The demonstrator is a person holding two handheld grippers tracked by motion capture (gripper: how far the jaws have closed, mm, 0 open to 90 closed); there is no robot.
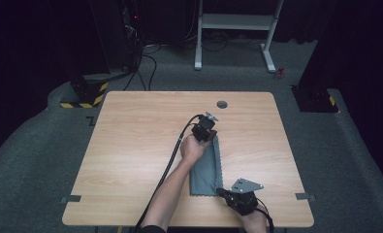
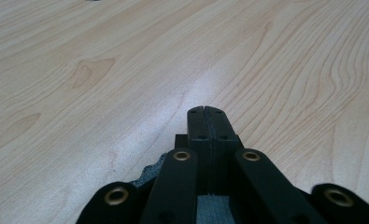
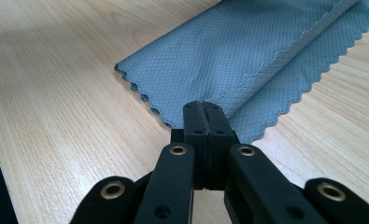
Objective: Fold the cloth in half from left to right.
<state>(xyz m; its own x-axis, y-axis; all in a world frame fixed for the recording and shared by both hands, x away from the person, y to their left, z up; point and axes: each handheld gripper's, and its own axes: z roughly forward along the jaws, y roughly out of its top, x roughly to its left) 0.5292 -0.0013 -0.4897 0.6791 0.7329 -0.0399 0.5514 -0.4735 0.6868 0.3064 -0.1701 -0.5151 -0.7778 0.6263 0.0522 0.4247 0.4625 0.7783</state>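
lengthwise, folded grey cloth (image 1: 206,170) runs near-to-far across table (image 1: 131,145).

Both black grippers have brass-ringed rivets, flat black fingers (image 3: 204,122), a grey three-cornered plate (image 1: 246,185) and trailing black cables (image 1: 169,160).

Light wooden table (image 1: 131,145) with round grommet (image 1: 222,104), grey carpet (image 1: 34,145), white desk frame (image 1: 237,22) behind

Overhead light brightens the table (image 1: 131,145) against dark surroundings; pale glare streaks the wood, and near claw parts blur.
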